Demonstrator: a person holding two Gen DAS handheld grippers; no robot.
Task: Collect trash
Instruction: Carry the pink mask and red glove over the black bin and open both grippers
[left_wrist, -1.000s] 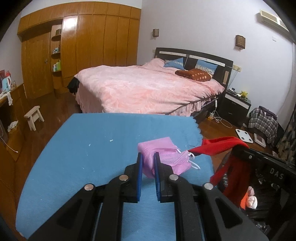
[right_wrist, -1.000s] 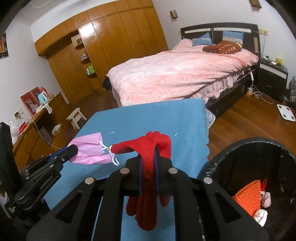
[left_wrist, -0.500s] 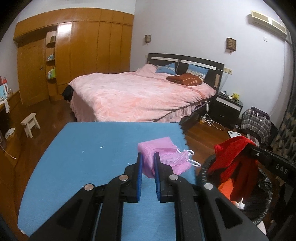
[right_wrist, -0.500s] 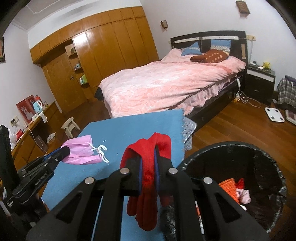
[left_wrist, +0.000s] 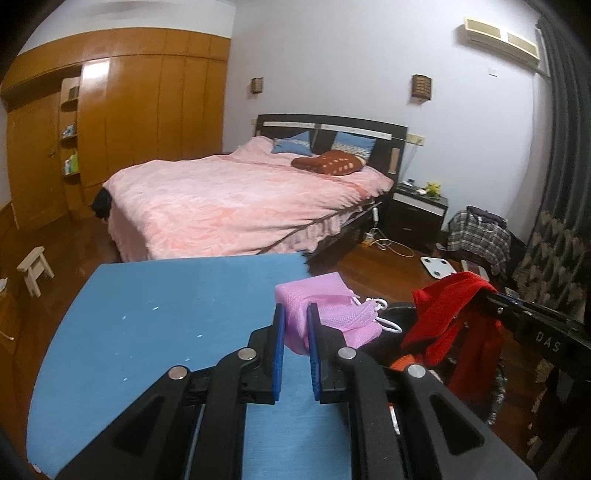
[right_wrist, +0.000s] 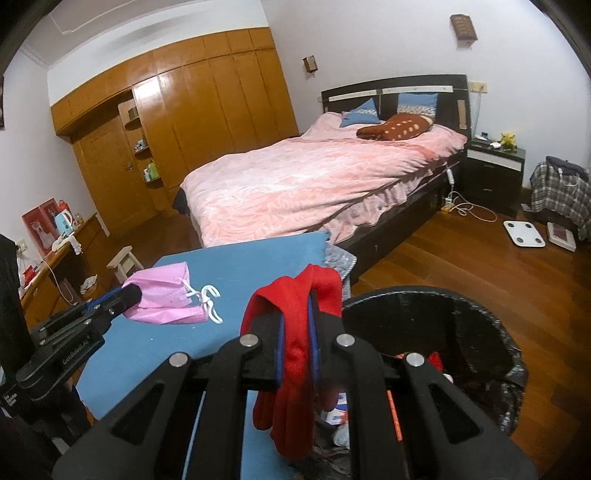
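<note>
My left gripper (left_wrist: 294, 317) is shut on a pink face mask (left_wrist: 325, 314) with white ear loops, held above the right edge of the blue table (left_wrist: 166, 317). It also shows in the right wrist view (right_wrist: 162, 299). My right gripper (right_wrist: 295, 325) is shut on a red glove (right_wrist: 295, 354) that hangs over the rim of the black-lined trash bin (right_wrist: 491, 332). The glove (left_wrist: 454, 321) and the bin's rim (left_wrist: 402, 306) show in the left wrist view too. The bin holds orange and white scraps.
A pink bed (right_wrist: 314, 177) stands beyond the table. A black nightstand (right_wrist: 495, 170), a white floor scale (right_wrist: 524, 232) and a plaid bag (right_wrist: 561, 192) are at the right. A small stool (left_wrist: 35, 266) and a wooden desk (right_wrist: 55, 266) are at the left.
Both grippers have moved right towards the bin with their loads. The red glove now hangs over the bin's opening, and the mask has reached the table's right edge.
</note>
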